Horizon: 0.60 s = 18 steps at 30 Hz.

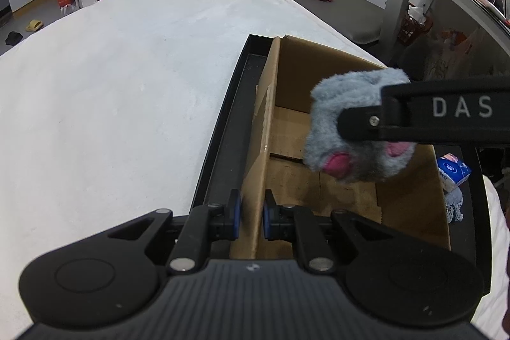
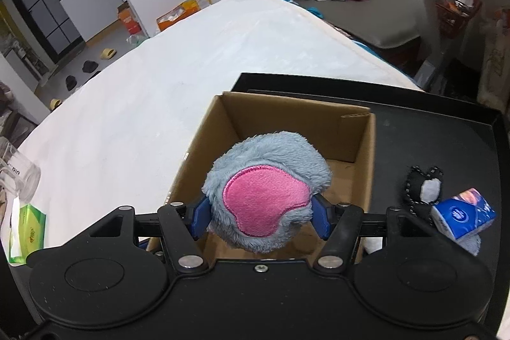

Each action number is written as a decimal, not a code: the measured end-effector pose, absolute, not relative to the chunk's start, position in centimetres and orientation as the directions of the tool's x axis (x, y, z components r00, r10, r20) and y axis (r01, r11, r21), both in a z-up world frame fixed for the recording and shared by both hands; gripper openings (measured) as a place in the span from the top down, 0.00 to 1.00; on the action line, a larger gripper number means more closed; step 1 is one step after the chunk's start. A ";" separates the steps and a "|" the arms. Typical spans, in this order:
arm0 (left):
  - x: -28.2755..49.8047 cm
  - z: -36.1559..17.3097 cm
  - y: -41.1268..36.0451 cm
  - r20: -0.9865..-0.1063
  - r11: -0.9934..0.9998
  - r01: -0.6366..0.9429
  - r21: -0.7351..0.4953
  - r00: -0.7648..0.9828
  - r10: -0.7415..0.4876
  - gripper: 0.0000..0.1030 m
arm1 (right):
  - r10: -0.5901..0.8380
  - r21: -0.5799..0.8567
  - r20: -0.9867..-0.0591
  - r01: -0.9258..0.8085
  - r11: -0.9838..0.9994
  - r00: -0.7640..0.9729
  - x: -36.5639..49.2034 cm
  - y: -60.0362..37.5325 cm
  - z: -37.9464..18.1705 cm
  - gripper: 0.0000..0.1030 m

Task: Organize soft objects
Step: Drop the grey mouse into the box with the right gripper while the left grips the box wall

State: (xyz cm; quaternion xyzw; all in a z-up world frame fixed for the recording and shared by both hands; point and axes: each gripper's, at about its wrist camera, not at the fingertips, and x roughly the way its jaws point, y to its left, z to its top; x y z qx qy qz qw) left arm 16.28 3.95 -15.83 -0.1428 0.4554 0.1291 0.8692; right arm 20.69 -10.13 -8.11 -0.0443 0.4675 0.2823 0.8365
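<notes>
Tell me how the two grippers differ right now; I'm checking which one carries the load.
The right gripper is shut on the grey plush toy, its blue pads squeezing the fur; the left gripper pinches the cardboard box wall instead. The right gripper holds its load in the air above the box opening; the left gripper sits low at the box rim, apparently steadying it. Both are black with blue pads.
</notes>
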 end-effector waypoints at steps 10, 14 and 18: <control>16.1 -15.7 4.0 -0.828 0.924 -0.353 -0.145 0.554 0.082 0.88 | 0.454 0.194 -0.792 -0.538 0.821 0.408 21.3 -8.6 -8.7 0.41; 16.0 -15.7 4.0 -0.828 0.918 -0.367 -0.148 0.554 0.088 0.88 | 0.445 0.197 -0.803 -0.528 0.826 0.397 21.5 -8.1 -9.5 0.36; 16.3 -15.7 3.7 -0.831 0.915 -0.379 -0.139 0.548 0.100 0.88 | 0.454 0.212 -0.804 -0.529 0.822 0.383 21.2 -8.6 -9.6 0.36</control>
